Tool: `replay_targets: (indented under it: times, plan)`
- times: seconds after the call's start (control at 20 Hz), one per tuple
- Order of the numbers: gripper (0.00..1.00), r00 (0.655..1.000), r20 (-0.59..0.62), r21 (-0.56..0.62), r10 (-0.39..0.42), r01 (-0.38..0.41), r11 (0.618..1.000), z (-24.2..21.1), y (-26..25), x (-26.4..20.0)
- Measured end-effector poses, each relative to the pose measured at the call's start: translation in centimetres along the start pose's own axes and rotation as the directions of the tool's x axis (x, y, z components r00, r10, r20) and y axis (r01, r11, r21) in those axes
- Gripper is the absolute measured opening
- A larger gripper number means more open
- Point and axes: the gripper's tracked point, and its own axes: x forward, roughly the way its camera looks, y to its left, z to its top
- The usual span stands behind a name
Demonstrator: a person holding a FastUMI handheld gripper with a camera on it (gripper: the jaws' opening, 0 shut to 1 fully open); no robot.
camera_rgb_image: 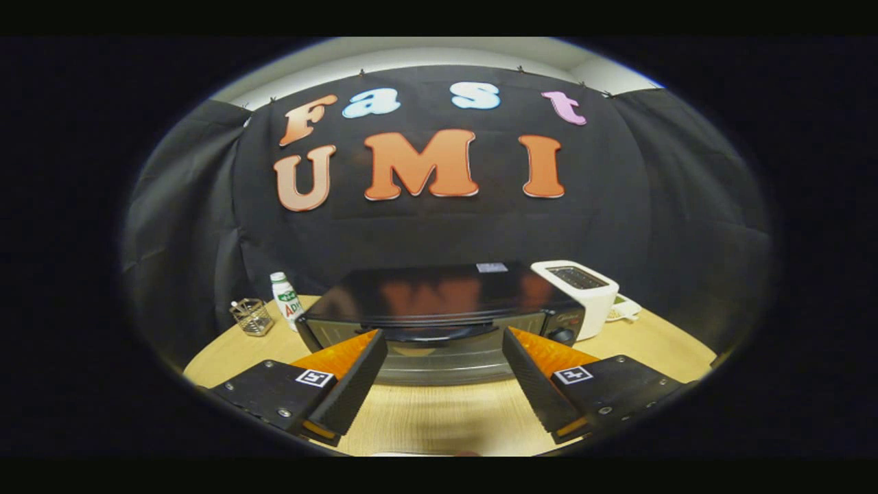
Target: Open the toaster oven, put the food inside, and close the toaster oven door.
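While jaws gape, gripper (pixel 444 337) faces toaster oven (pixel 439 309), just ahead.

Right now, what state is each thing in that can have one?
toaster oven: door shut, handle just ahead of the fingers.
gripper: open, fingers spread, holding nothing.
white toaster: upright, slots empty.
bottle: upright, capped.
wire basket: upright on the table.

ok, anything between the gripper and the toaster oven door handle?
Nothing visible. The gripper is open, the toaster oven's door handle just ahead between the fingers. The bottle, wire basket and white toaster stand off to the sides.
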Motion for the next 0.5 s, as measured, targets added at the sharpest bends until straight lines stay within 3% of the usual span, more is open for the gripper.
replay_targets:
  times: [0.35,0.5]
  plan:
    - [1.0,0.991,0.137,-0.026,0.008,-0.004,1.0,7.8,-3.1,-10.2]
    - [1.0,0.977,0.21,-0.063,-0.035,0.049,0.997,10.6,-6.0,-14.2]
